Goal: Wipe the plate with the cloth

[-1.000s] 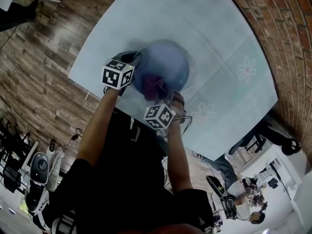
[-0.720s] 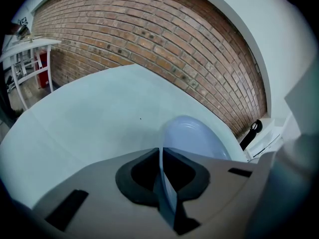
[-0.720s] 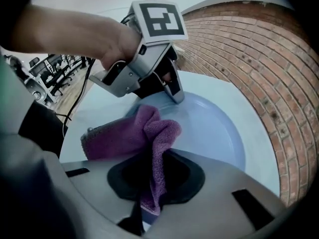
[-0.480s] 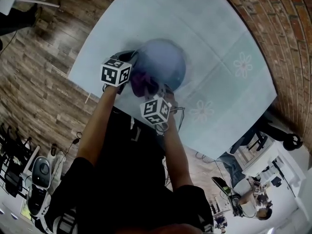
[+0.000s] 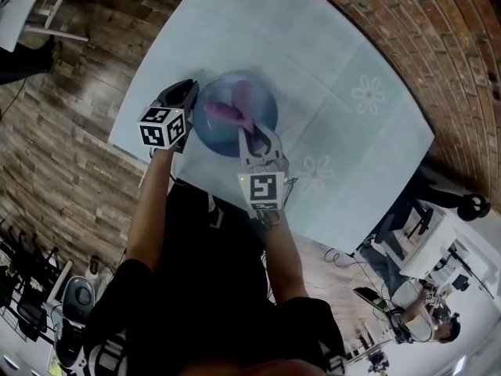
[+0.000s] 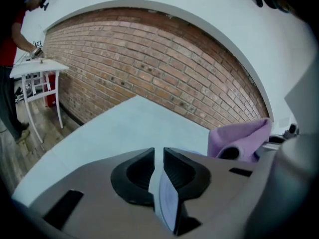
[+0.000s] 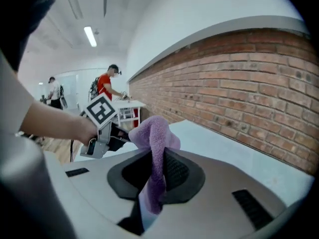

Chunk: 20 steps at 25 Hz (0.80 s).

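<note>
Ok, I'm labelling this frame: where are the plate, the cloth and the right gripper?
plate (image 5: 219,136), head view, bare blue inside.
cloth (image 7: 155,127), right gripper view, bunched top.
right gripper (image 7: 155,156), right gripper view, between fingertips.

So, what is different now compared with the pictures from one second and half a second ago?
The right gripper has risen and rolled, taking the purple cloth off the near side of the plate; the cloth now shows over the plate's middle. The left gripper and the plate seem slightly raised. Unchanged: the right gripper stays shut on the cloth, the left gripper on the plate's left rim, above the same table.
</note>
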{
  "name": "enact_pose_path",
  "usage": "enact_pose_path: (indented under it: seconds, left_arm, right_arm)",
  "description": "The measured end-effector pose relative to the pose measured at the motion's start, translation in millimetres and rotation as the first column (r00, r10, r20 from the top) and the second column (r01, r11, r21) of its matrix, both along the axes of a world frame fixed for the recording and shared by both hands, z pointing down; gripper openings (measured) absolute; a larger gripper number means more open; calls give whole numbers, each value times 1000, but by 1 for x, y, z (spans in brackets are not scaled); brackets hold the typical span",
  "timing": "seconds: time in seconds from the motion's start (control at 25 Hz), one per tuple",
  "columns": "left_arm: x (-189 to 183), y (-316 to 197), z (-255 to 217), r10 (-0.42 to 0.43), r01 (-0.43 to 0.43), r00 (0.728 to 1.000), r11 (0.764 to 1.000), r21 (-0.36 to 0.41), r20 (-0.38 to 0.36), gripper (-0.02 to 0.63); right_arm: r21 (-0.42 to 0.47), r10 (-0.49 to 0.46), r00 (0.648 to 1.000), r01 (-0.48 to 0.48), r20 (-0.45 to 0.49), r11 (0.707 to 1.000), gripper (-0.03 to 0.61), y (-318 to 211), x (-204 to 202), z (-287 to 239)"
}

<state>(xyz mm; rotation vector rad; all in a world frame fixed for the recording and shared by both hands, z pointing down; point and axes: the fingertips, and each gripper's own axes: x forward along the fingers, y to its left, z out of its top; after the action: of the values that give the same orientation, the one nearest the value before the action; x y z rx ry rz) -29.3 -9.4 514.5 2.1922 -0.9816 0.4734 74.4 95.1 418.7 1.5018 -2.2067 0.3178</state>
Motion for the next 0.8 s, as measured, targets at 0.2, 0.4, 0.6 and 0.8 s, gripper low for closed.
enact_pose_path:
  seconds: [0.2, 0.4, 0.6, 0.8]
  left_arm:
    - [0, 2, -89, -14, 26, 998, 978, 207, -62, 44]
    - [13, 58, -180, 57, -2, 991, 908, 420, -118, 44]
    - [15, 124, -237, 53, 36, 986, 862, 506, -161, 43]
    - [16, 166, -260, 34, 69, 979, 871, 486, -199, 43]
  right_arm:
    - [123, 77, 974, -105, 213, 987, 58, 9, 25, -58]
    - [200, 113, 937, -186, 329, 962, 58, 41, 40, -105]
    - [247, 146, 920, -247, 364, 937, 58, 79, 47, -138]
    - [263, 135, 916, -246, 377, 933, 58, 112, 44, -158]
